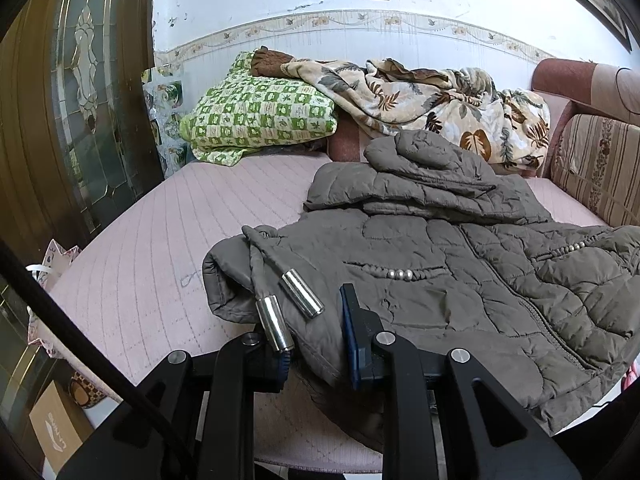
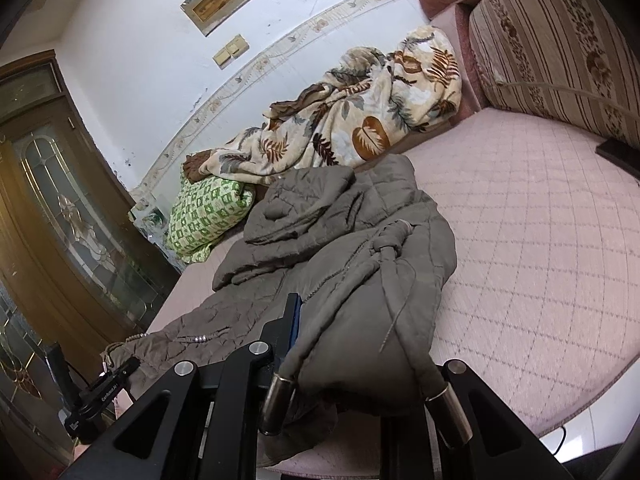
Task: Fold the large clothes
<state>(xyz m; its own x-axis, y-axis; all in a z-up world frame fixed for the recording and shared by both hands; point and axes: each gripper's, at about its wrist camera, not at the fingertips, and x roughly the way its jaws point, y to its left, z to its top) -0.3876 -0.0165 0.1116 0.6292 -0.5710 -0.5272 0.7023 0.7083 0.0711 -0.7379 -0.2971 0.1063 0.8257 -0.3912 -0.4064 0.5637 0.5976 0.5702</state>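
Note:
A grey-brown quilted jacket (image 1: 460, 264) lies spread on the pink quilted sofa seat (image 1: 168, 248), its hood bunched at the far end. My left gripper (image 1: 316, 344) stands over the near hem corner with jacket fabric between its jaws; two metal cord ends (image 1: 302, 294) lie across it. In the right wrist view the jacket (image 2: 360, 248) drapes over my right gripper (image 2: 344, 360); cloth covers the right finger, the left finger (image 2: 294, 316) shows. Two metal-tipped drawstrings (image 2: 276, 404) hang over the jaws. The left gripper (image 2: 100, 392) shows at lower left.
A green checked pillow (image 1: 260, 116) and a leaf-print blanket (image 1: 432, 96) lie at the sofa's far end. A striped back cushion (image 2: 560, 40) is at right, a dark flat object (image 2: 618, 152) beside it. A wooden glass-panel door (image 1: 80, 100) is left. Bags and a box (image 1: 56, 428) sit on the floor.

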